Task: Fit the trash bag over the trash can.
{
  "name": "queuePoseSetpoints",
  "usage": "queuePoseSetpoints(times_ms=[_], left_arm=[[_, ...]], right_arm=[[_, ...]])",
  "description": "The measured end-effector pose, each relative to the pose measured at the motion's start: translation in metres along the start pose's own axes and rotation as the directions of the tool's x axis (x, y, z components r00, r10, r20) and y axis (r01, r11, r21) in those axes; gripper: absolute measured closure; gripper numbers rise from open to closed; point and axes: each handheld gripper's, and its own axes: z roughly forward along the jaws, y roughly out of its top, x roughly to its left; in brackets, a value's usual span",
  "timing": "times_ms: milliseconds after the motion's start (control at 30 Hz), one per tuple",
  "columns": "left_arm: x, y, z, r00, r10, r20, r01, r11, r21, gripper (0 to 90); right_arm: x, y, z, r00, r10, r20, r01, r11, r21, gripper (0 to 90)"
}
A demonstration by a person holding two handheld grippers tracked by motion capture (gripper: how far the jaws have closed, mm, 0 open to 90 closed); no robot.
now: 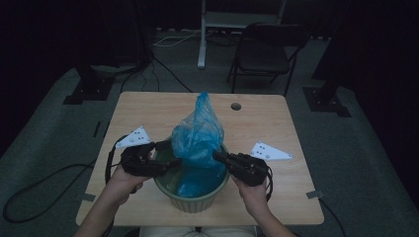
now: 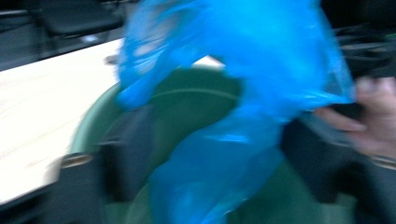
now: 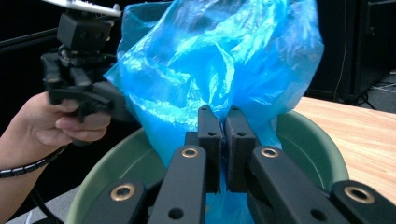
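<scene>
**Two grippers, one blue bag, one green pot**

Two grippers are working on a blue plastic bag [image 1: 198,133] that sits in a green ribbed pot [image 1: 191,190] near the front edge of the wooden surface [image 1: 148,106]. The bag bunches up and rises to a peak well above the pot's rim, with its lower part down inside.

The right gripper [image 3: 223,122] has its jaws pressed together, pinching a fold of the bag just above the rim. In the high view it comes in from the right side of the pot.

The left gripper [image 1: 168,160] is at the left side of the pot, up against the bag. Its own view is pretty blurry: the bag hangs between the two jaws, which stand apart, and I can't tell whether they press on the plastic.

Behind the surface there's a dark folding chair [image 1: 267,49] on the grey floor [image 1: 346,148], plus a small round hole [image 1: 235,106] in the surface near its far edge.
</scene>
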Motion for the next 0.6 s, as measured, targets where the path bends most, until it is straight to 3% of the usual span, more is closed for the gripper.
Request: queuePoseSetpoints(times_ms=[67, 100, 133, 200, 267, 467, 600], left_arm=[[-0.001, 0.001, 0.001, 0.9975, 0.026, 0.065, -0.025, 0.9994, -0.023, 54.1], [-0.003, 0.002, 0.002, 0.9956, 0.029, 0.089, -0.027, 0.9993, -0.024, 60.0], [-0.004, 0.003, 0.003, 0.9954, 0.035, 0.089, -0.033, 0.9992, -0.023, 67.5], [-0.007, 0.005, 0.006, 0.9948, 0.044, 0.092, -0.042, 0.9989, -0.019, 70.8], [-0.01, 0.006, 0.009, 0.9952, 0.057, 0.079, -0.057, 0.9983, -0.011, 80.6], [-0.012, 0.005, 0.009, 0.9962, 0.087, -0.001, -0.087, 0.9962, 0.004, 89.8], [-0.014, 0.0, 0.005, 0.9948, 0.102, 0.0, -0.102, 0.9947, 0.016, 90.0]], right_arm=[[-0.001, -0.001, 0.0, 1.0, 0.006, -0.003, -0.006, 1.0, -0.001, 87.3], [-0.002, -0.001, -0.001, 0.9999, 0.01, -0.003, -0.01, 1.0, -0.001, 87.2], [-0.002, -0.001, -0.001, 0.9999, 0.014, -0.003, -0.014, 1.0, 0.0, 87.3], [-0.002, -0.002, -0.002, 0.9999, 0.013, -0.001, -0.013, 1.0, -0.001, 87.3], [-0.003, -0.002, -0.002, 0.9998, 0.018, 0.001, -0.018, 1.0, -0.001, 87.2], [0.001, -0.003, -0.009, 0.9999, 0.016, -0.001, -0.016, 1.0, -0.005, 87.2], [0.006, -0.006, -0.021, 0.9994, 0.03, -0.019, -0.03, 1.0, -0.001, 85.6]])
